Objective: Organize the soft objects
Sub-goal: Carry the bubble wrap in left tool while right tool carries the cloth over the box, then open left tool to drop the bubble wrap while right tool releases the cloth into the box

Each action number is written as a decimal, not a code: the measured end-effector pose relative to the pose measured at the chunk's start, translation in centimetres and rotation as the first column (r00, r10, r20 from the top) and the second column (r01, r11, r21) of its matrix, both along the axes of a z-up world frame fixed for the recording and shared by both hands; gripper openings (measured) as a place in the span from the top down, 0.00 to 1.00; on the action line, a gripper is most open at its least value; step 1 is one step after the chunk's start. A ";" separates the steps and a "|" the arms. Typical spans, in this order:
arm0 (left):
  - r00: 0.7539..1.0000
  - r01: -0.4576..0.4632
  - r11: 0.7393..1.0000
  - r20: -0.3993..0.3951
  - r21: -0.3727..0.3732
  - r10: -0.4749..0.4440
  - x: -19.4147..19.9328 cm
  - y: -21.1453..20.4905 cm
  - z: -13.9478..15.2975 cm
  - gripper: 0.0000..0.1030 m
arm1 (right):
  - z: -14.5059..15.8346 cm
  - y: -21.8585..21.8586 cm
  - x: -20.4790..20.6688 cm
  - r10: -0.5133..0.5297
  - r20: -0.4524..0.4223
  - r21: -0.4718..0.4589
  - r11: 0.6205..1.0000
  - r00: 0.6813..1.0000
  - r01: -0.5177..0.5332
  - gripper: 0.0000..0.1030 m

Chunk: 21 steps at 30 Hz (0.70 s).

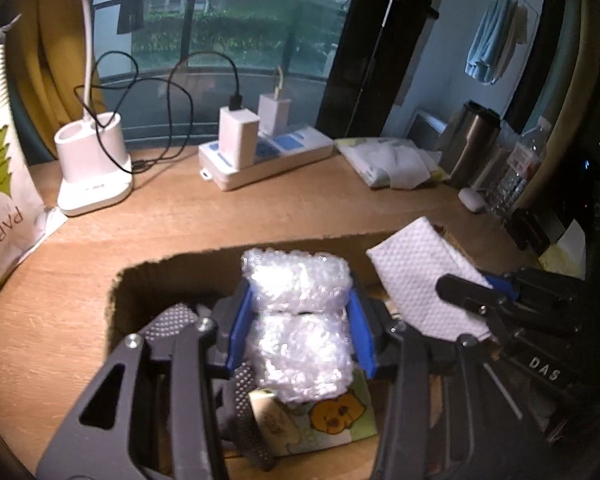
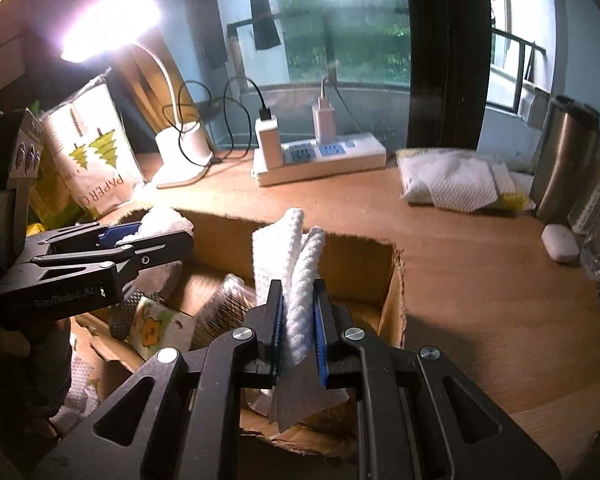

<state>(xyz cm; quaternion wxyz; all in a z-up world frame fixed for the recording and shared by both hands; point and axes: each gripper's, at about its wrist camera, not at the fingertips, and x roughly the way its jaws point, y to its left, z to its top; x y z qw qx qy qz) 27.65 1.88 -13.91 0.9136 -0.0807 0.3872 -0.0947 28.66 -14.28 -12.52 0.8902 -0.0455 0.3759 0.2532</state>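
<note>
left gripper (image 1: pixel 298 320) clamps bubble wrap (image 1: pixel 300 320) | right gripper (image 2: pixel 298 320) clamps folded towel (image 2: pixel 296 264)

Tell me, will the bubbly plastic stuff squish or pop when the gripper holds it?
The bubble wrap probably squishes: the left gripper pinches it and it bulges above and below the pads. It looks light, sticking up with nothing under it. Popping seems unlikely, since the bubbles still look puffy, though a harder squeeze over the cardboard box might burst some.

Glossy bubble wrap (image 1: pixel 300 320), embossed paper towel (image 2: pixel 300 280), matt cardboard box (image 2: pixel 356 268), brushed-metal tumbler (image 2: pixel 564 160)
</note>
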 end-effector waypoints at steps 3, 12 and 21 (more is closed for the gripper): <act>1.000 0.002 1.000 -0.015 0.009 -0.002 0.3 -0.3 -0.3 0.53 | -0.7 0.2 0.2 0.001 -0.020 -0.009 1.000 1.000 -0.001 0.86; 1.000 -0.010 1.000 0.008 0.001 0.010 -0.3 0.0 0.3 0.46 | -0.4 0.2 -0.4 0.005 -0.021 -0.014 1.000 1.000 -0.005 0.75; 0.999 -0.005 1.000 0.044 0.001 0.005 -2.3 0.1 1.8 0.46 | 1.0 -0.1 -1.9 -0.015 0.025 -0.018 1.000 1.000 0.016 0.61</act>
